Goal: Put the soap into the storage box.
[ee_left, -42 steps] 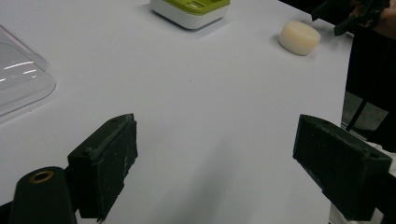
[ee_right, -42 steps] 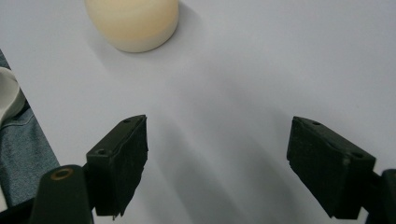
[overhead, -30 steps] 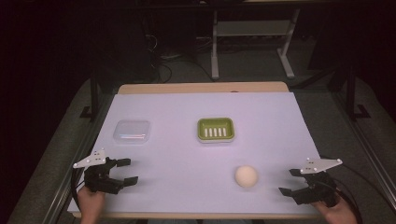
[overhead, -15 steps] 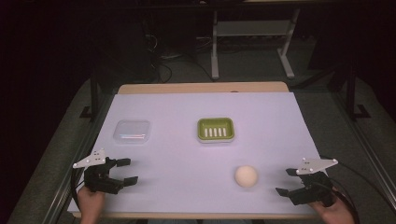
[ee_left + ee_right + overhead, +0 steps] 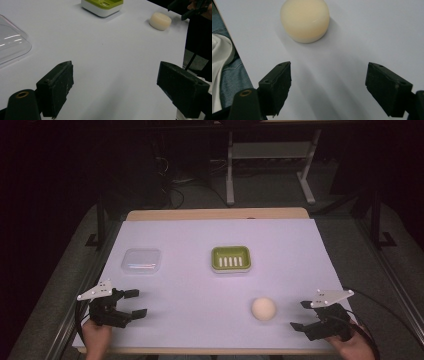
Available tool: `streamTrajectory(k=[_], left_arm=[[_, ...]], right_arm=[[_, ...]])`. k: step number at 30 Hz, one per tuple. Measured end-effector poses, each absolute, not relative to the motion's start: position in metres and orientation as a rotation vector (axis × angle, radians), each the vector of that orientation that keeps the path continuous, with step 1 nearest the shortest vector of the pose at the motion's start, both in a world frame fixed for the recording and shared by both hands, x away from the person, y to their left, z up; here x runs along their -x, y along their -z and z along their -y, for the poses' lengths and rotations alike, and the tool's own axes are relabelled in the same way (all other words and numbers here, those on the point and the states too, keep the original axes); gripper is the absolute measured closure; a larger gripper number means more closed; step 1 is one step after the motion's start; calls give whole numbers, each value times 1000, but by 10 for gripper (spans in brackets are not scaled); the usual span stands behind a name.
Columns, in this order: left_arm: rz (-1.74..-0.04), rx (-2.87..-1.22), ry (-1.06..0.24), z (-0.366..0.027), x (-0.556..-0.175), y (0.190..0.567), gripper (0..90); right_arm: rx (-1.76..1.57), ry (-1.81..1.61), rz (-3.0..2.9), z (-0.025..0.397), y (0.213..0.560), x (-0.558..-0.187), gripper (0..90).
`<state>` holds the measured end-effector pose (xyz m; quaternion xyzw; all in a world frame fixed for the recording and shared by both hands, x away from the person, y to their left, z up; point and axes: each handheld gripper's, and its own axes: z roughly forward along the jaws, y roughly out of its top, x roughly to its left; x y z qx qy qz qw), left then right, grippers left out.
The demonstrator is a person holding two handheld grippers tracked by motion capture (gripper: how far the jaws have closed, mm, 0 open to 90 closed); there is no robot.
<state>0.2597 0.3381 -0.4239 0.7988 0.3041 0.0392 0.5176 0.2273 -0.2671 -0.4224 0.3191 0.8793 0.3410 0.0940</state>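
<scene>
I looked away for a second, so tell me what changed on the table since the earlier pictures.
The right gripper shifted slightly left, toward the round cream soap, jaws open and holding nothing. Nothing was grasped or released. The left gripper, clear lid, green soap dish and soap stayed put.

I see a matt white paper-covered tabletop point(image 5: 300, 250), a glossy clear plastic lid point(image 5: 142, 260), a smooth waxy cream puck point(image 5: 263, 309), and a shiny green plastic dish point(image 5: 230, 258).
</scene>
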Motion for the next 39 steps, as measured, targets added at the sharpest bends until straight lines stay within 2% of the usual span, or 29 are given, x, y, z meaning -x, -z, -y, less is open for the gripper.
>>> streamTrajectory(k=[9, 39], left_arm=[[-728, -1920, -96, -338, -260, 424, 131], [-732, -1919, -98, -338, -259, 424, 132]], right_arm=[[-945, -1007, -2625, 258, 422, -231, 157], [-805, -980, -2737, 222, 405, -260, 158]])
